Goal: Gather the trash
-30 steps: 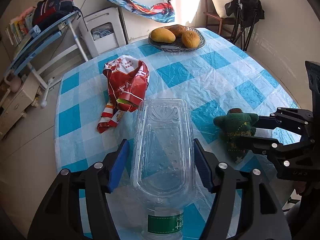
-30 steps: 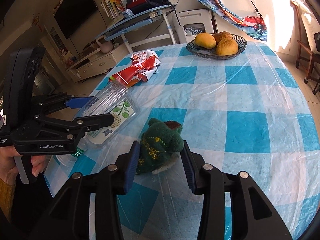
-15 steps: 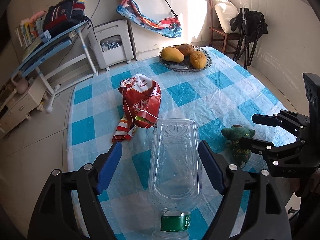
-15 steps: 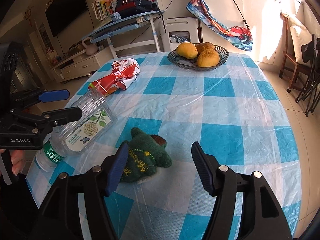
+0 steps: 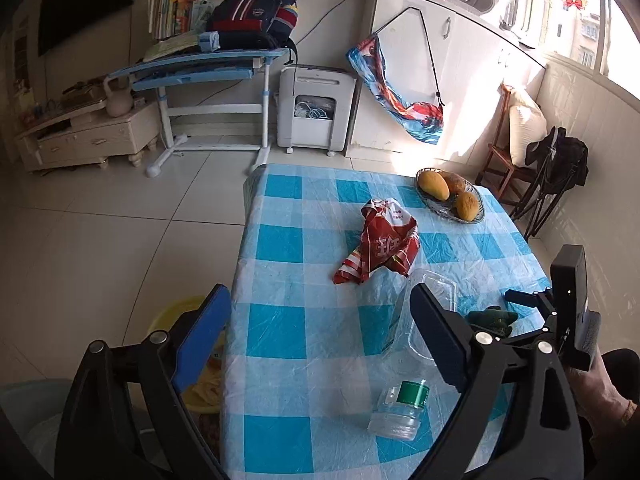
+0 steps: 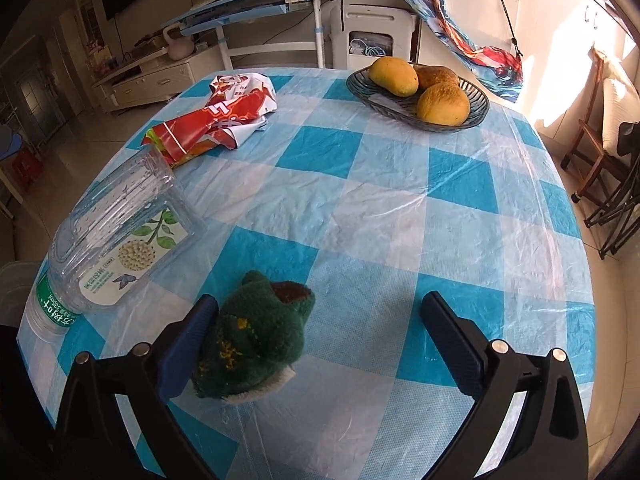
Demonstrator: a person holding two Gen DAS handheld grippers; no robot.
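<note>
Since the earlier frames both sets of jaws have just been opening, so the left gripper (image 5: 320, 334) stands wide and empty, swung off the clear bottle (image 5: 412, 344) lying on the table (image 5: 280, 248), while the right gripper (image 6: 320, 330) gapes around the green knitted toy (image 6: 256, 334), which rests against one pad; nothing is collected yet, and I judge the next move calls for choosing real trash, the bottle or the red wrapper (image 5: 380, 244), and closing on it.

Left gripper (image 5: 320, 336) is angled down from above, its jaws spread wide after just opening, nothing clamped between the blue pads. Right gripper (image 6: 316, 336) tips down more steeply and its jaws have just been opening to full spread too, the left pad (image 6: 188, 348) just beside something soft without pressing it. In the left wrist view the right gripper shows at the right edge, a hand (image 5: 600, 392) wrapped around its handle.
</note>
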